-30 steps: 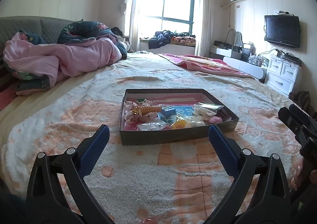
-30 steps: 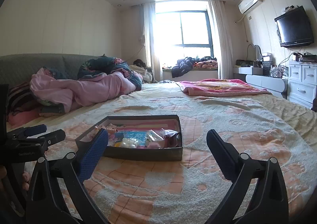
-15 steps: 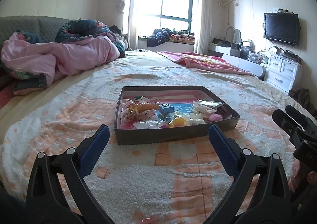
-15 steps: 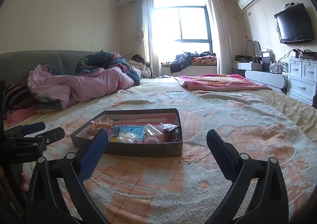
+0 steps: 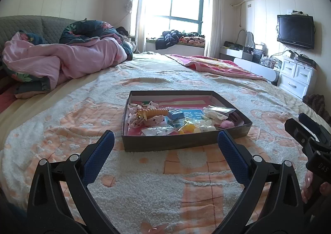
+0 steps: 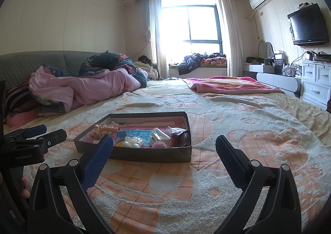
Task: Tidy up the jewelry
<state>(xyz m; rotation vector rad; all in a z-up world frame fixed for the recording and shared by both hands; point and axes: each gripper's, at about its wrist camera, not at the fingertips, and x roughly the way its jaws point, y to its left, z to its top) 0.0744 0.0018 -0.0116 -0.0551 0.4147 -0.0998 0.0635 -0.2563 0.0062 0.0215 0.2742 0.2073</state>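
Left gripper (image 5: 165,141): jaws spread wide, nothing between the blue pads, hovering low over the blanket just in front of the box.
Right gripper (image 6: 164,145): same deal, wide apart and empty, sitting a bit right of the box; its left pad overlaps the box's near edge in the right wrist view.
Box (image 5: 182,143): shallow dark cardboard tray, flat on the bed, roughly centre of the left wrist view.
What's in it: a proper jumble. A tan spiral hair clip (image 5: 154,112) lies on a dotted pink bow (image 5: 135,117) at the left, a small blue carton (image 5: 175,114) mid-tray, a white claw clip (image 5: 214,115) and a pink pompom (image 5: 226,124) toward the right, a clear plastic baggie (image 5: 158,130) at the front. Can't make out the tiny pieces.
Blanket (image 5: 144,182): fuzzy cream and peach, covers the bed.
Background: pink duvet (image 5: 62,62) bunched up at the headboard side, TV (image 5: 295,31) on the wall to the right.
Hand (image 5: 312,188): fingertips peeking in at the right edge of the left wrist view, gripping the other tool's handle.
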